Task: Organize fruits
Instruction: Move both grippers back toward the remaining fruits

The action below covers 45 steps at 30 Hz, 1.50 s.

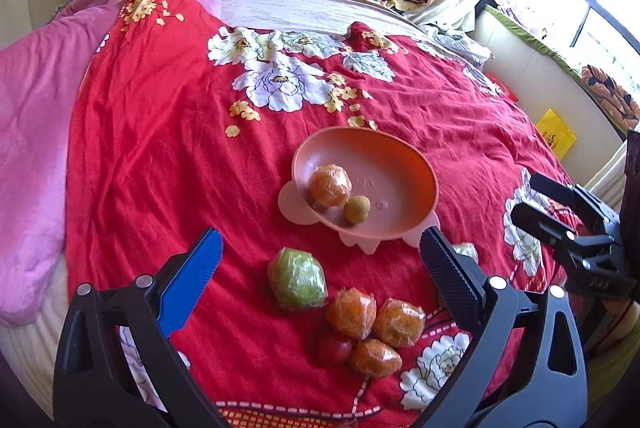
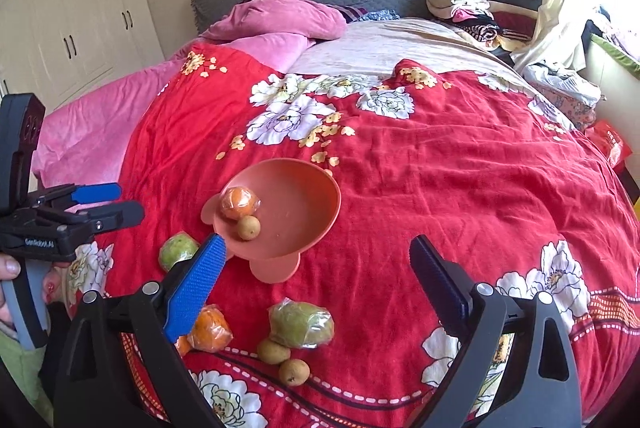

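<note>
While both grippers hover above the bed, I note the fruit divided between the pink bowl [image 1: 400, 163] and the red floral bedspread [image 1: 160, 155]. Inside the bowl lie one wrapped orange [image 1: 329, 185] and a small tan round fruit [image 1: 357, 209], touching each other near the bowl's near-left wall. On the bedspread just in front of the bowl I record a wrapped green fruit [image 1: 297, 284], three wrapped oranges [image 1: 351, 312] clustered together, and a red fruit [image 1: 333, 349] touching that cluster. From the right wrist view, a second wrapped green fruit [image 2: 301, 324] rests against two small tan fruits [image 2: 273, 350]. My left gripper [image 1: 320, 252] has its fingers spread wide and holds nothing, directly over the loose cluster. My right gripper [image 2: 316, 256] likewise has its fingers well apart, empty, near the bowl's front edge.
</note>
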Each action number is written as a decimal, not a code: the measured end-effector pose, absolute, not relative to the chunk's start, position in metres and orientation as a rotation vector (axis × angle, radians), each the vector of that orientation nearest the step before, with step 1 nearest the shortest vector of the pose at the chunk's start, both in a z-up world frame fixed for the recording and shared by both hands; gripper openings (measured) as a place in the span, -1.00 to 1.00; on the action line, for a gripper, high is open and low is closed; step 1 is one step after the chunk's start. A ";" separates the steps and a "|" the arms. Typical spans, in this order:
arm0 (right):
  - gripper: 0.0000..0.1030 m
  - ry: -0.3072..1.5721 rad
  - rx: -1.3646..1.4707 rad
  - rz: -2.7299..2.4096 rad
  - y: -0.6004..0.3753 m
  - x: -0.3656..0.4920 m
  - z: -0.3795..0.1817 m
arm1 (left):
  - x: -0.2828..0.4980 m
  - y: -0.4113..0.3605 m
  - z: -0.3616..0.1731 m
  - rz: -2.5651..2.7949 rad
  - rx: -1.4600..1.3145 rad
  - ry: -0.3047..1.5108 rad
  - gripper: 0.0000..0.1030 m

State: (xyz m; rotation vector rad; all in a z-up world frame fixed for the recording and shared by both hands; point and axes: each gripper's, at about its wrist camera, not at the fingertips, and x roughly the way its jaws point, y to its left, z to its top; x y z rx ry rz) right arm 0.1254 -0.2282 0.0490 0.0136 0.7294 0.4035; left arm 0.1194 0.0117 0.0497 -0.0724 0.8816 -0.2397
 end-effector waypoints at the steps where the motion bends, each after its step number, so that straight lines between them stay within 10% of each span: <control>1: 0.81 0.732 0.011 0.404 -0.228 0.124 0.048 | 0.117 0.011 0.049 -0.238 -0.067 0.881 0.81; 34: 0.84 0.801 -0.025 0.441 -0.217 0.086 0.027 | 0.042 -0.022 -0.001 -0.305 0.026 0.960 0.80; 45: 0.84 0.818 -0.021 0.446 -0.218 0.080 0.020 | 0.037 -0.026 -0.016 -0.345 -0.005 1.007 0.39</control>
